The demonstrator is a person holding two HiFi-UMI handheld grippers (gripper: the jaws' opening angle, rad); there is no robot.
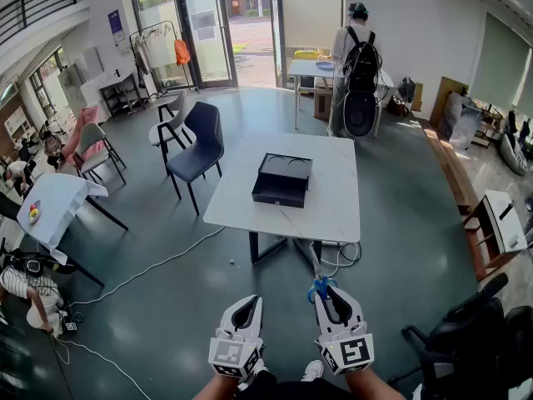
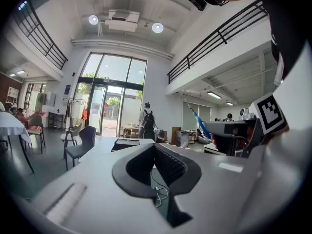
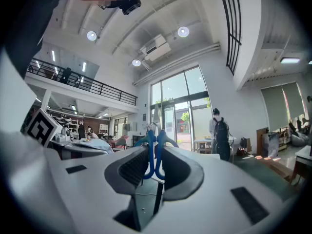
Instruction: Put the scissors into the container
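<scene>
A pair of blue-handled scissors (image 1: 320, 286) is clamped in my right gripper (image 1: 326, 293), blades pointing forward toward the table. In the right gripper view the blue handles (image 3: 152, 155) stand upright between the black pads, with my right gripper (image 3: 153, 152) shut on them. My left gripper (image 1: 248, 302) hangs beside it over the floor; its jaws (image 2: 155, 148) meet at the tips with nothing between them. The black container (image 1: 283, 178) sits open on the white table (image 1: 333, 207) well ahead of both grippers, and it also shows far off in the left gripper view as the container (image 2: 126, 142).
A dark blue chair (image 1: 196, 145) stands at the table's left side. A person with a backpack (image 1: 358, 65) stands at a far table. A cable (image 1: 150, 267) runs across the grey floor. A black chair (image 1: 466, 340) is at my right, a white-covered table (image 1: 54, 207) at my left.
</scene>
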